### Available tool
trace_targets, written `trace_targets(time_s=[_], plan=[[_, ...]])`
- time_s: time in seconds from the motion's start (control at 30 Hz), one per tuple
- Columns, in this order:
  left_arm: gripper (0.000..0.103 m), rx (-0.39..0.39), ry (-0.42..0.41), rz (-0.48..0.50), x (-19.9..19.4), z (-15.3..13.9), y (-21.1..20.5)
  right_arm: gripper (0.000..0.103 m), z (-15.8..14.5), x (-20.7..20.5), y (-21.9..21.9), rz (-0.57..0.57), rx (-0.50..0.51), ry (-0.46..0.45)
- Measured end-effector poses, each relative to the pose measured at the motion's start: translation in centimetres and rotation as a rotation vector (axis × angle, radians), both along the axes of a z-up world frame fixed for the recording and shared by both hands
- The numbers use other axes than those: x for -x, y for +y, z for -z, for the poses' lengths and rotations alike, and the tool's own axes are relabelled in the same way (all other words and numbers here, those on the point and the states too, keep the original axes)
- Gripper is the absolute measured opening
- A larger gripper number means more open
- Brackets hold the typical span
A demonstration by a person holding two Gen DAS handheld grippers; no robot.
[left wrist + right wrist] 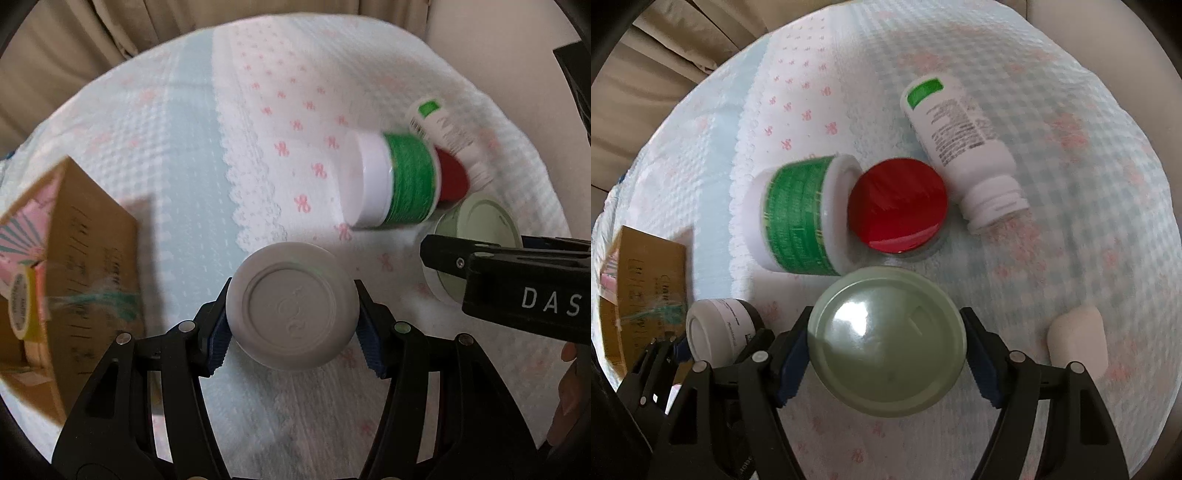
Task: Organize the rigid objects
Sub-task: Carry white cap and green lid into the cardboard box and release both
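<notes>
A white waffle-textured cloth [192, 155] printed with small pink bows and pale blue checks, its scalloped lace edge overlapping a second layer, covers the work surface; beige curtains [74, 48] hang behind it. The left gripper [291, 314] clamps a round grey-white lidded jar [291, 308] near a brown cardboard box [92, 266]. The right gripper [886, 347] clamps a round pale green lidded tin [886, 341]. Beyond lie a green-labelled white tub [798, 225], a red-lidded jar [897, 210] and an uncapped white bottle [960, 144].
</notes>
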State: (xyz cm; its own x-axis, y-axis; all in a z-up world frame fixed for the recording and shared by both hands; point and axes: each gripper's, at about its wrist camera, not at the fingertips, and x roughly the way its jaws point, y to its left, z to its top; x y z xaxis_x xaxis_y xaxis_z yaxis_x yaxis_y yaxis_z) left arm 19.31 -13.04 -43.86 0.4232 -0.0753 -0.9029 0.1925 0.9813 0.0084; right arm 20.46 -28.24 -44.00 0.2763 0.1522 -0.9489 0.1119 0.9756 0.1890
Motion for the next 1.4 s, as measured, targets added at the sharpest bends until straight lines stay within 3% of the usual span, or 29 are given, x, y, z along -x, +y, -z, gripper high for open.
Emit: trace_targets(time_s=[0.17, 0.43, 0.6, 0.8, 1.1, 1.4], plan=[[0.055, 0.012, -0.04, -0.025, 0.9, -4.2, 0.7, 0.071, -4.1, 1.5, -0.2, -0.003, -0.009, -0.057], [0.055, 0.028, -0.137, -0.115, 3.7, -15.3, 3.7, 0.071, -14.4, 3.8, 0.8, -0.035, -0.017, -0.151], [0.055, 0.027, -0.177, -0.184, 5.5, -21.6, 7.1, 0.071, -21.2, 5.1, 3.3, -0.109, -0.014, -0.235], [0.055, 0.019, -0.21, -0.239, 7.4, -26.5, 13.1, 0.071, -25.9, 6.2, 7.4, -0.159, -0.067, -0.306], [0.055, 0.031, -0.221, -0.226, 8.1, -28.2, 24.4, 0.071, -29.7, 7.3, 16.2, -0.156, -0.086, -0.374], [0.055, 0.039, -0.125, -0.16, 5.9, -24.9, 35.5, 0.071, -27.2, 6.7, 25.5, -0.044, -0.129, -0.299]])
